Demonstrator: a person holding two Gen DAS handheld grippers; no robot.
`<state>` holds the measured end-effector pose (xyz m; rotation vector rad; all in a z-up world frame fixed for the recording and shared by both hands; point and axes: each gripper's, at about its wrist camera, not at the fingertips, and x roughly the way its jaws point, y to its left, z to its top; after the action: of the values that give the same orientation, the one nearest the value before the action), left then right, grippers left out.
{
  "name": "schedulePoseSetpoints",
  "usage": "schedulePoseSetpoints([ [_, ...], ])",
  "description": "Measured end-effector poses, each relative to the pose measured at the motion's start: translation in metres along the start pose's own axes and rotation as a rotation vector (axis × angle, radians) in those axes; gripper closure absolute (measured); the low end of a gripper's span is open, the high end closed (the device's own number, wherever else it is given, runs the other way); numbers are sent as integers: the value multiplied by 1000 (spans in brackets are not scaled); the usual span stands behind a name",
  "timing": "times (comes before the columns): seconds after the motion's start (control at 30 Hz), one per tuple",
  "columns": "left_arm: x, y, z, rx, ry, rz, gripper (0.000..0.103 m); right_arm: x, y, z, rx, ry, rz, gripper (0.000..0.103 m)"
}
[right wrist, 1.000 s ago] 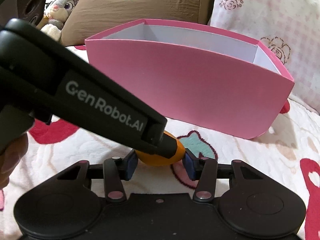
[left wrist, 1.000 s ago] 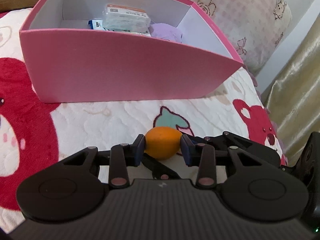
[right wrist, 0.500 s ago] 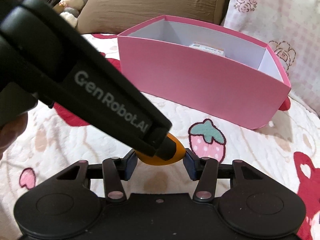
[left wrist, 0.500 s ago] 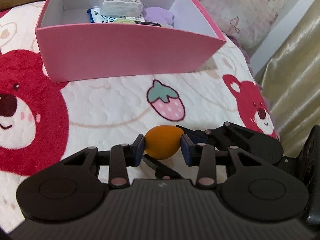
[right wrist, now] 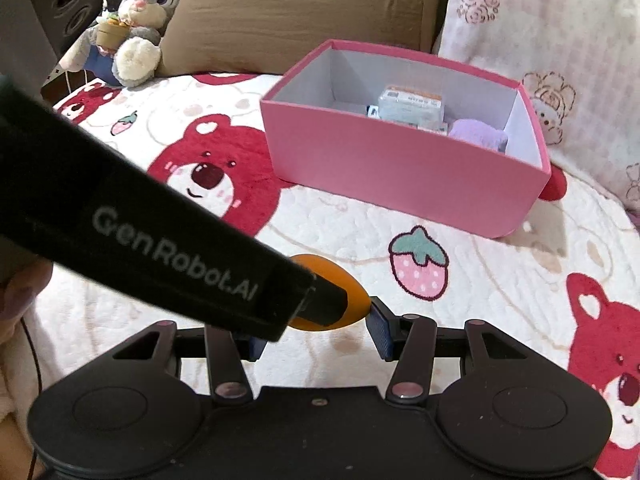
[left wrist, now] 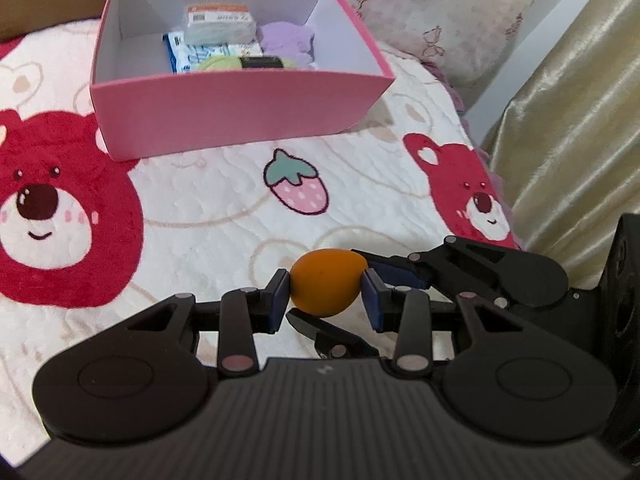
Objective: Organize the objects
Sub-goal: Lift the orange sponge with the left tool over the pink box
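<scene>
Bedspread [left wrist: 208, 216] (bear-printed) under pink box [left wrist: 236, 116]

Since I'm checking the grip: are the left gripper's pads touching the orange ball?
Touching. The left wrist view shows both pads of the left gripper pressed against the orange ball, no gap.

— Any writing you can make out?
— One clear line: "GenRobot.AI", in pale letters along the black arm of the left gripper [right wrist: 316, 300] as it crosses the right wrist view.
— And in the pink box [left wrist: 240, 120]?
— A wrapped packet [left wrist: 220, 26] carries a printed label with an orange strip, and a blue-and-white packet [left wrist: 192, 54] lies beneath it. Both bear print, but it's too small and blurred to read.
</scene>
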<state>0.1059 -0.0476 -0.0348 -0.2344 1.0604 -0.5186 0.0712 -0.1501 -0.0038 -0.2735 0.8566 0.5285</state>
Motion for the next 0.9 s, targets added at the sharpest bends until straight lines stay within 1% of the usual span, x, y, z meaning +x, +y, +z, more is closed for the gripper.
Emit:
schedulePoseSetpoints([
  [0.2, -27, -13, 2, 23, -23, 3, 66, -19, -1, 12, -2, -20, 11, 48],
  [0.27, -34, -17, 4, 35, -39, 0, 66, -22, -3, 21, -14, -30, 6, 48],
  [0.4, -47, -23, 8, 56, -61, 4, 66, -38, 2, 27, -32, -48, -3, 48],
  [0.53, -60, -26, 16, 65, -95, 0, 66, -53, 6, 38, -70, -83, -22, 48],
  [0.7, -73, -25, 27, 70, -120, -9, 65, -67, 9, 53, -109, -123, -25, 48],
  [0.9, -84, -25, 45, 87, -156, -2, 65, -71, 4, 72, -148, -167, -31, 48],
])
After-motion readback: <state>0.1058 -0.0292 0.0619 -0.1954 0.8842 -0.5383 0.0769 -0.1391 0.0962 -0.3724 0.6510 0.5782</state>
